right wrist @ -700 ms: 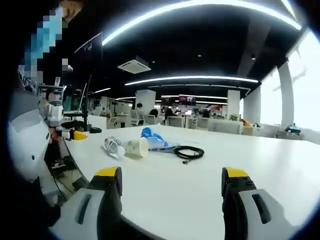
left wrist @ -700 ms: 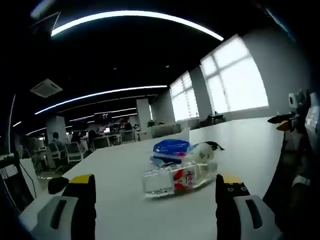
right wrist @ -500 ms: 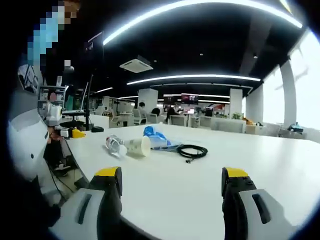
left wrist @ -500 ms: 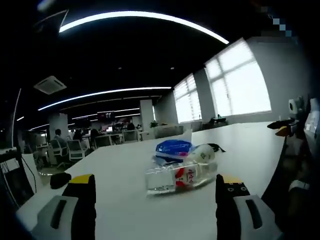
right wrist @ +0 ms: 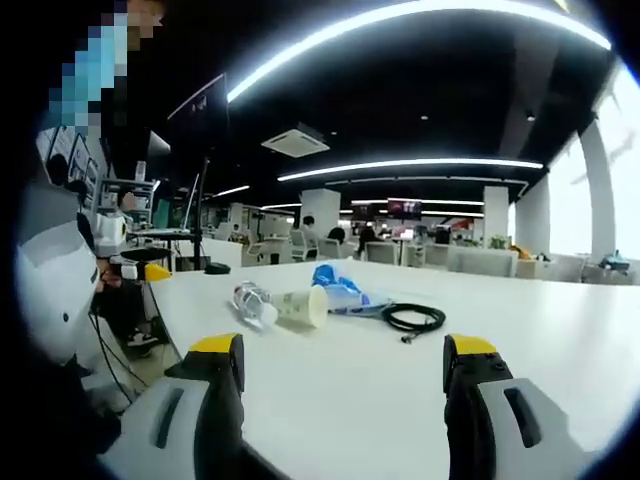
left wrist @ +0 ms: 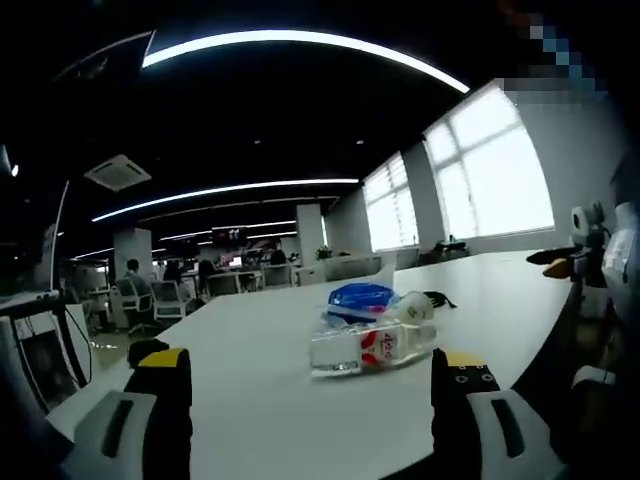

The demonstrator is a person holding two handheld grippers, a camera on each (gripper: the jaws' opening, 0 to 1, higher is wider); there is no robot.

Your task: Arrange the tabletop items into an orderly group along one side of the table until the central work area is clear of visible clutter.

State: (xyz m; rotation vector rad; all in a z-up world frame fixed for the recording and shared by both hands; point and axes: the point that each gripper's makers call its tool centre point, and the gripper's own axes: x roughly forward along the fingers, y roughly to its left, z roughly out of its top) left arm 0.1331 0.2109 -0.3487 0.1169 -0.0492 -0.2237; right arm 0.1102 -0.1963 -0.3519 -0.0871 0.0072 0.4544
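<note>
Sideways, bottle [left wrist: 372,347] lies flat across table [left wrist: 270,420].

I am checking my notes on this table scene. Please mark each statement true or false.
1. The water bottle lies on its side. True.
2. The paper cup stands upright. False: it lies on its side.
3. A black cable lies coiled on the table. True.
4. The right gripper holds the bottle. False: its fingers are apart, nothing between them.
5. The blue bag lies beside the bottle. True.
</note>
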